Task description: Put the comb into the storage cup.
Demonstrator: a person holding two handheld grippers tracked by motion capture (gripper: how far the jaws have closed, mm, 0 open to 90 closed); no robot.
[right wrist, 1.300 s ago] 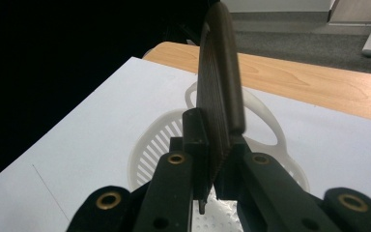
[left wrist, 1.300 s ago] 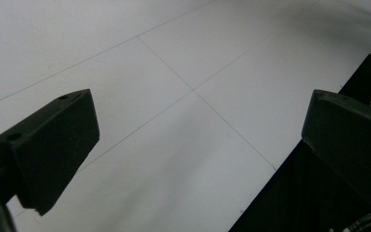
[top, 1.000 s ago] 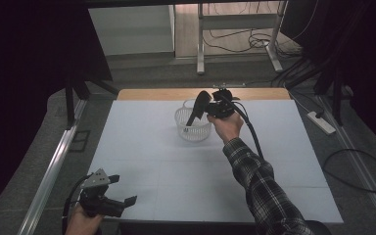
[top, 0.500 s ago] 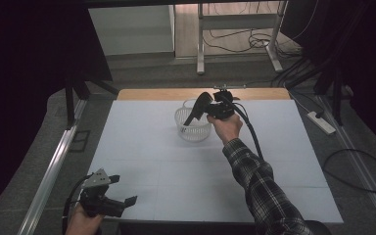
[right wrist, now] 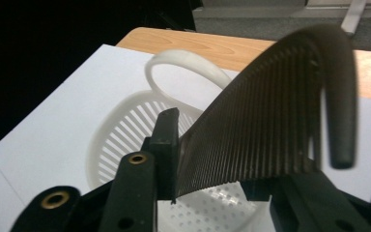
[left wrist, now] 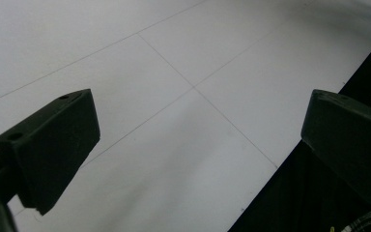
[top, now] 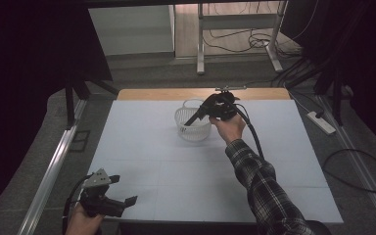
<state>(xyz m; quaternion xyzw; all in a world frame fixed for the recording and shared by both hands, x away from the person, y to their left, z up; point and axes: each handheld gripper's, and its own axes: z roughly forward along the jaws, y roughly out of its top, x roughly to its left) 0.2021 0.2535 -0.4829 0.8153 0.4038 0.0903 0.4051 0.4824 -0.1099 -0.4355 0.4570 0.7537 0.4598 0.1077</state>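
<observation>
At the near left corner of the white table (top: pixel 142 147) our left gripper (top: pixel 120 201) waits with its jaws wide apart and nothing between them; we should keep it there, well away from the work. In the middle of the far part of the table stands the white plastic basket (top: pixel 192 128), with its slotted wall and a handle that stands up at the far side. Just right of it our right gripper (top: pixel 196 119) has its jaws closed on a dark comb (right wrist: pixel 270 116), which is held above the basket and points down and to the left, toward its opening. We judge the step in hand to be putting the comb into the basket. To do it well, we should bring the comb lower over the middle of the opening, keep it away from the handle (right wrist: pixel 183 65) and the rim, and open the jaws only when its low end is inside.
</observation>
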